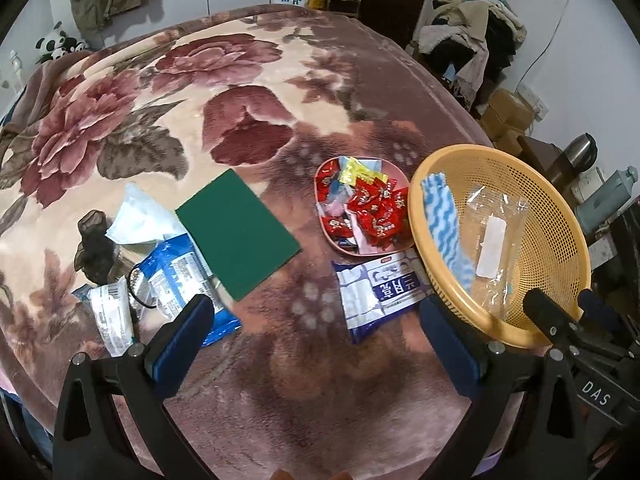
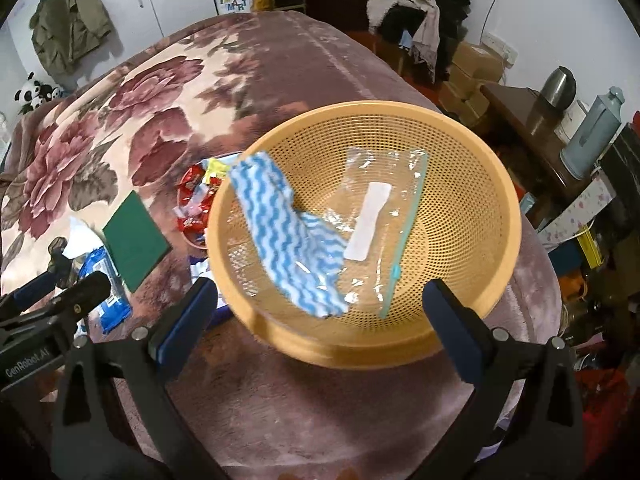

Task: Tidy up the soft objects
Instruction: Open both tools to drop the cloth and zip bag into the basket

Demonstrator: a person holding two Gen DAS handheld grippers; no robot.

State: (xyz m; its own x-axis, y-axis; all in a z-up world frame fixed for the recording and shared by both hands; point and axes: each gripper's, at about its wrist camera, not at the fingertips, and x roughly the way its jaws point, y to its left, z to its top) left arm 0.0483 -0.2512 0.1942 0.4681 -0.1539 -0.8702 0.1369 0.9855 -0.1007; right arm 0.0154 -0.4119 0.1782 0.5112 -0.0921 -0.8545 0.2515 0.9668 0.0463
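Cloth (image 2: 288,236) in basket (image 2: 472,184), beyond jaws

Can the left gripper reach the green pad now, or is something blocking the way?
Probably yes. The left gripper is open and empty, and the green pad lies flat and uncovered on the blanket, nothing on top.

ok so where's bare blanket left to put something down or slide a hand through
Free: the near strip of floral blanket under the open left gripper, and the far half beyond the green rectangular pad. A narrow lane runs between that pad and the pink dish of red candies. Crowded: the blue packets at left, and the white-blue pouch against the orange perforated basket.
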